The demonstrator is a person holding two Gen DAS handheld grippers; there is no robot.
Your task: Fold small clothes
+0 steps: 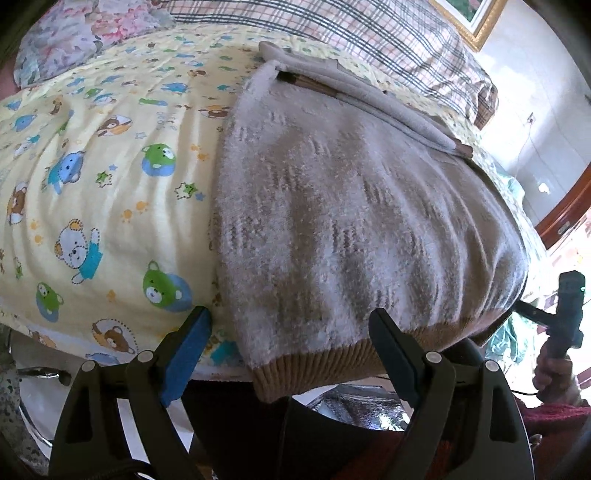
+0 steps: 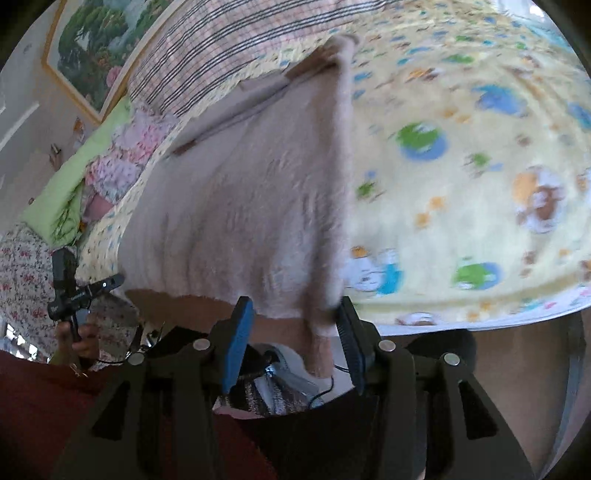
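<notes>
- A small fuzzy sweater lies flat on a yellow sheet printed with cartoon bears, its long side running away from the person toward the head of the bed.
- Its knit is cream with faint brown patches, and a tan ribbed hem hangs over the near edge of the bed.
- At the far end a grey folded part lies across the sweater, with a thin brown strip showing under it.
- The left gripper sits at the near edge with its jaws spread wide: one blue pad is over the sheet just beside the sweater's left edge, the other is over the sweater near the hem. The hem corner lies between them, but neither pad presses on it.
- The right gripper is about half open at the sweater's other near corner. A fold of fuzzy cloth hangs between the pads and seems to brush the right-hand one; the view is blurred, and nothing is pinched.
- A hand shows at the edge of the left view, holding the other gripper's handle.
- A plaid blanket and a floral pillow lie at the far end of the bed.
- A framed picture hangs on the wall beyond.
</notes>
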